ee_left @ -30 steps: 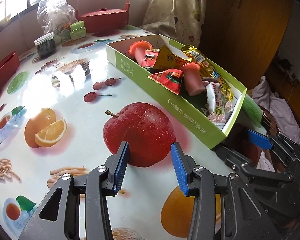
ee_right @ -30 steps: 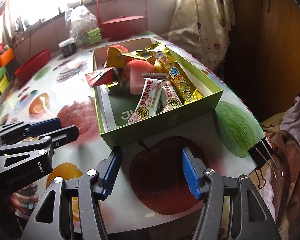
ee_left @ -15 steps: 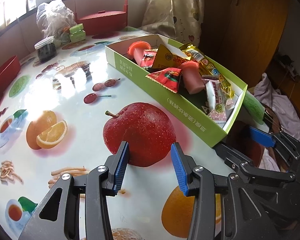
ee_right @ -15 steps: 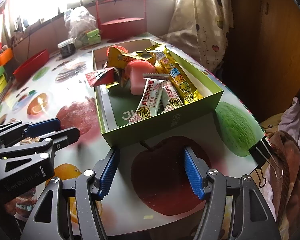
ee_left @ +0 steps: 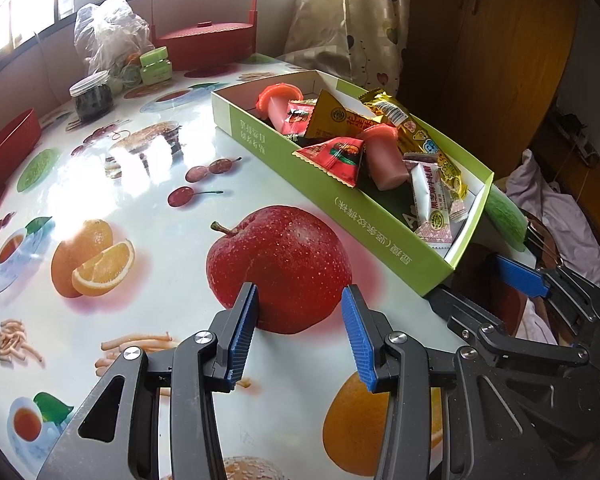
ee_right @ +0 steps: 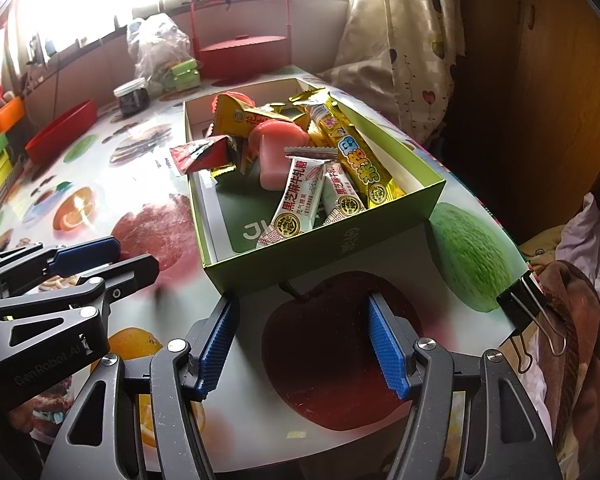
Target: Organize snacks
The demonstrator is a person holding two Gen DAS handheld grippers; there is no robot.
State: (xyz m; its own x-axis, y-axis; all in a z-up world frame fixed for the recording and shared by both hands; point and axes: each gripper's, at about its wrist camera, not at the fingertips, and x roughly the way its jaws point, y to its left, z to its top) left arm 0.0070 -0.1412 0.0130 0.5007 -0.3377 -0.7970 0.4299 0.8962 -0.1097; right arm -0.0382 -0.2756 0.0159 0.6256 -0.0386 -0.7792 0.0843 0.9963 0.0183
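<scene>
On the table (ee_right: 332,280), against its edge on your right, sits the green box (ee_right: 340,236) that serves as your landmark; the snacks lie heaped inside it, a red triangular packet (ee_left: 334,158) hanging over the box's long wall, two pink jelly cups (ee_right: 274,156), white sesame-candy bars (ee_right: 300,196) and a long yellow bar (ee_right: 352,156) crowded toward the box's near end. Your right gripper (ee_right: 304,346) hovers just short of the box's near wall, its fingers spread wide and empty over the printed apple; your left gripper (ee_left: 298,334) hangs beside the box's long wall, its fingers parted to a moderate gap, nothing between them.

From here, the risks are these, as I judge them: the red packet is perched on the wall and a brush from either gripper could tip it out of the box; the wrappers overlap, so closing on one bar may drag its neighbour; the box looks light, so a push against its near wall could slide it; the right-hand corner sits near the table edge, where a shove might send it over.
</scene>
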